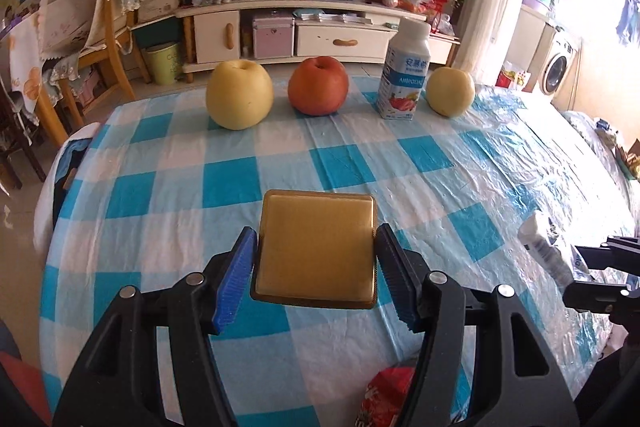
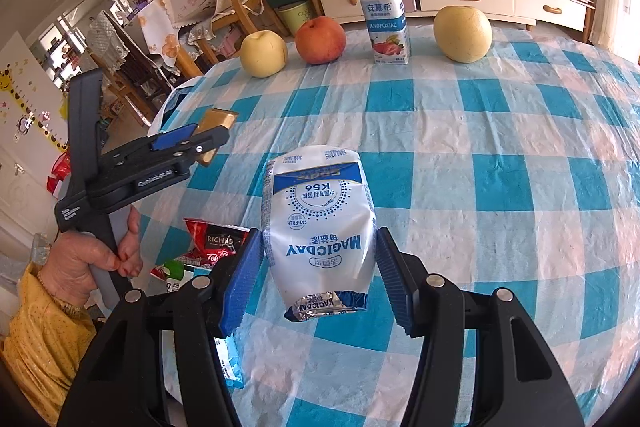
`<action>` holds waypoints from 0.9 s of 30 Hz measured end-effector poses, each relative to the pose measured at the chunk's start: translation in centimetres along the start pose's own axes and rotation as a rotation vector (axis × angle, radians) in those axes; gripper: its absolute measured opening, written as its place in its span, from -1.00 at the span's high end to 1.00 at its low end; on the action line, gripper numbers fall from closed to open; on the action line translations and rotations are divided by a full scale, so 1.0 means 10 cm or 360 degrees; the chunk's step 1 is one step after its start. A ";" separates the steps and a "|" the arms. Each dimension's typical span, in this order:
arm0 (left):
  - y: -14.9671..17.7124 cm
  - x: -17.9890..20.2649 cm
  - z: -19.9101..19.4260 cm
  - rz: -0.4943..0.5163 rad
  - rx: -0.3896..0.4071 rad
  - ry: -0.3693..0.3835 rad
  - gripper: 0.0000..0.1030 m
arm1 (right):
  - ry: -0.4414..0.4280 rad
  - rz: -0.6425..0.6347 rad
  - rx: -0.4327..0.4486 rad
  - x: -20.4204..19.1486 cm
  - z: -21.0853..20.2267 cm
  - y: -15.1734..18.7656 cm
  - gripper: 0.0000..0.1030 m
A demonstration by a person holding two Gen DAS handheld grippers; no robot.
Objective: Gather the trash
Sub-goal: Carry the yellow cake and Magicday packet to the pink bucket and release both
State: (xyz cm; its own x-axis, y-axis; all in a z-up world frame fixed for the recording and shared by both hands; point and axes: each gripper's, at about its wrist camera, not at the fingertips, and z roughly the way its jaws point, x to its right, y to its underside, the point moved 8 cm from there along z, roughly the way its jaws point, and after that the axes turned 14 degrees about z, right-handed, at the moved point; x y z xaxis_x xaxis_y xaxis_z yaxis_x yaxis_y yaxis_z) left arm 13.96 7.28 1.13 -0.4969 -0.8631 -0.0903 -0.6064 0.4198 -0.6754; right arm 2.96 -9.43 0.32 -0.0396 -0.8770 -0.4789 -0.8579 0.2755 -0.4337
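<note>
My left gripper (image 1: 316, 247) is shut on a flat gold square tray (image 1: 316, 247), held above the checked table; it also shows in the right wrist view (image 2: 208, 143), with the gold tray (image 2: 218, 123) between its pads. My right gripper (image 2: 318, 247) is shut on a white and blue Magicday pouch (image 2: 318, 219); the pouch (image 1: 546, 253) shows at the right edge of the left wrist view. A red wrapper (image 2: 214, 241) and other wrappers (image 2: 176, 271) lie at the table's near left edge; the red wrapper (image 1: 386, 397) shows low in the left wrist view.
The table has a blue and white checked cloth (image 2: 480, 167). At its far edge stand two yellow pears (image 1: 239, 95) (image 1: 450, 91), a red apple (image 1: 318, 85) and an upright yogurt bottle (image 1: 404, 71). Chairs (image 1: 100, 39) and a TV cabinet (image 1: 304, 35) lie beyond.
</note>
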 end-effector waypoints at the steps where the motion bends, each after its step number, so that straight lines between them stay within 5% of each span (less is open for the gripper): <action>1: 0.03 -0.01 -0.07 -0.0022 0.0013 -0.0005 -0.21 | -0.0008 -0.0002 -0.0007 -0.02 0.01 0.01 -0.13; 27: 0.90 -0.32 -1.25 -0.0444 0.0189 -0.0229 -0.22 | -0.0133 -0.0162 -0.0070 -0.69 0.08 0.34 -0.13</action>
State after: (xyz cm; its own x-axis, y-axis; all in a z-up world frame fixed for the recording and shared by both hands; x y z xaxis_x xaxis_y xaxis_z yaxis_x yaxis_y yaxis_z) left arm 2.33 17.32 4.50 -0.2244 -0.9744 0.0133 -0.6260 0.1336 -0.7683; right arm 0.69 -2.13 1.55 0.0902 -0.8630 -0.4970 -0.8771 0.1677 -0.4502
